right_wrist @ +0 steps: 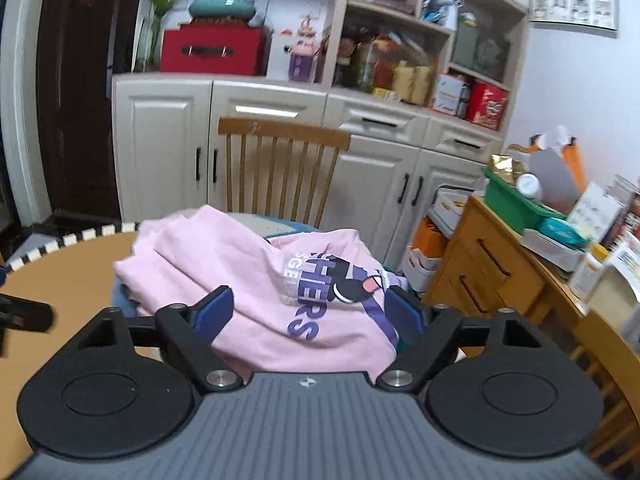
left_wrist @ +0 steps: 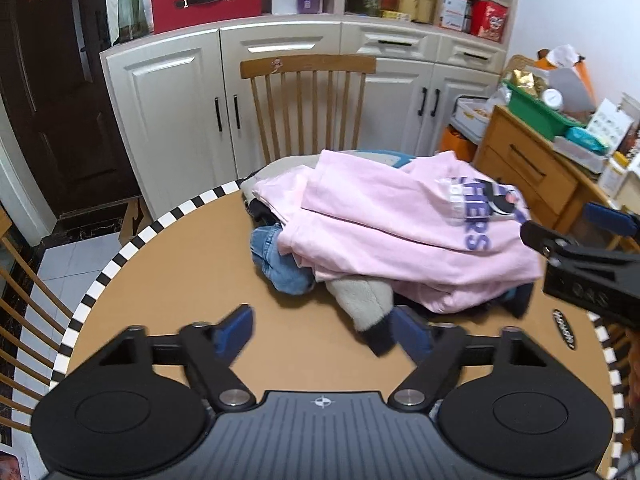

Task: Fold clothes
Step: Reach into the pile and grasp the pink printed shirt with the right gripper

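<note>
A: What writing can you read from your side?

B: On the pink shirt (left_wrist: 384, 216) you see purple letters, "HERS", cut off at the start by a fold. A black cartoon figure covers part of the print. Smaller pale letters beside it are too blurred to read. Near the right rim of the table (left_wrist: 168, 272) there is a small black oval label, but you cannot read it.

A: Where is the shirt?

B: It lies on top of a pile at the far side of the round table, over blue jeans (left_wrist: 280, 264) and a grey garment (left_wrist: 364, 300). Behind the pile stands a wooden chair (left_wrist: 308, 100), then a white cabinet (left_wrist: 180, 108).

A: How are your tools?

B: Your left gripper (left_wrist: 324, 328) is wide apart and holds nothing; the grey garment's dark end lies close to its right finger. Your right gripper (right_wrist: 308, 312) is also wide apart, with the pink shirt between its blue fingers (right_wrist: 214, 308), not pinched.

A: Is there room to move?

B: Yes. The table has bare brown surface to your left, up to the black-and-white checked edge. On the right, a wooden drawer cabinet (right_wrist: 492, 272) stands near the table.
</note>
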### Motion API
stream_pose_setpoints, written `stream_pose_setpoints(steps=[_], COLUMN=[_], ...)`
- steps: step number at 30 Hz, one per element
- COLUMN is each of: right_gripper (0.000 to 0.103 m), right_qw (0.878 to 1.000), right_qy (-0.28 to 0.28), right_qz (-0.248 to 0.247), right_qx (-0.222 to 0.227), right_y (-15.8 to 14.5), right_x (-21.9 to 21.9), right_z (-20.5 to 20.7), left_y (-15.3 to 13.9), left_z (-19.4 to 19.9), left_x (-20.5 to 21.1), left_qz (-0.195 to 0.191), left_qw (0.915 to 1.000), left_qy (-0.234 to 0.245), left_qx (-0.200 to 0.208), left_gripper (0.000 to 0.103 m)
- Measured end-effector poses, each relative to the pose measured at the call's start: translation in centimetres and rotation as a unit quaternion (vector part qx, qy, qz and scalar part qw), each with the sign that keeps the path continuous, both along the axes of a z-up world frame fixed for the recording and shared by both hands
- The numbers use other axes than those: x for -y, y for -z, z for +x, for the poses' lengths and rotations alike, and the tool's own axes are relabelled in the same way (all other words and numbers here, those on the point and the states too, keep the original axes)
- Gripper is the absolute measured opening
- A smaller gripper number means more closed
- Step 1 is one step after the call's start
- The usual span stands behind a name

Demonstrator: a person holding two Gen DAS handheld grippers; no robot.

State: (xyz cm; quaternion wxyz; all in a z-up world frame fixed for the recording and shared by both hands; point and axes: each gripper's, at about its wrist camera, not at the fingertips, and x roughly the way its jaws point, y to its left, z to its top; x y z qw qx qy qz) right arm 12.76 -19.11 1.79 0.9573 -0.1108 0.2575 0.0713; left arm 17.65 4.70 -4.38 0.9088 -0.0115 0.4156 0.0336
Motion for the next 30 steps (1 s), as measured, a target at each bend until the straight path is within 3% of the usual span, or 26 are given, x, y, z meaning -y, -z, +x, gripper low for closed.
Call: stream_pose_setpoints(steps=[2,5,9,14,16,17,18,20,23,30], right_gripper=[0.074,0.072,0.073,0.075,0.055,0.031,0.019,0.009,0.005,0.005], right_qw=[1.000,0.999,0.995,0.984,0.981,0.981,0.981,0.985,0.988,0.983], right_qy=[-0.011,-0.027,-0.046,-0.077,-0.088,-0.093,-0.098,-0.094,-0.097,-0.143], right_qz=[-0.010,-0.026,-0.091,-0.153,-0.155,-0.145,-0.135,-0.109,-0.053,0.016], right_qx=[-0.008,-0.019,-0.022,-0.050,-0.077,-0.088,-0.099,-0.094,-0.106,-0.115], right_y=[1.3,3.2,5.2,7.4,8.1,8.3,8.4,7.9,6.5,2.3], right_x=[0.0,0.0,-0.3,-0.4,-0.5,-0.5,-0.5,-0.3,0.6,2.4], right_z=[2.3,5.8,9.6,13.5,14.7,14.9,15.1,14.7,13.8,9.0], left_y=[1.0,2.6,4.3,5.7,5.9,6.0,6.0,5.9,5.6,4.0], left_z=[1.0,2.4,3.2,3.6,3.6,3.5,3.5,3.4,3.6,2.9], left_x=[-0.1,-0.4,-0.3,0.2,0.2,0.2,0.2,0.2,0.3,0.6], left_qz=[0.002,-0.010,-0.010,-0.006,-0.008,-0.009,-0.009,-0.005,0.004,0.000], left_qw=[1.0000,0.9997,0.9996,0.9993,0.9992,0.9991,0.9990,0.9991,0.9991,0.9995], left_qy=[-0.005,-0.007,-0.002,0.010,0.009,0.008,0.007,0.008,0.010,0.013], left_qx=[-0.009,-0.021,-0.026,-0.036,-0.039,-0.041,-0.042,-0.041,-0.041,-0.030], left_gripper=[0.041,0.016,0.007,0.009,0.010,0.014,0.016,0.020,0.027,0.031])
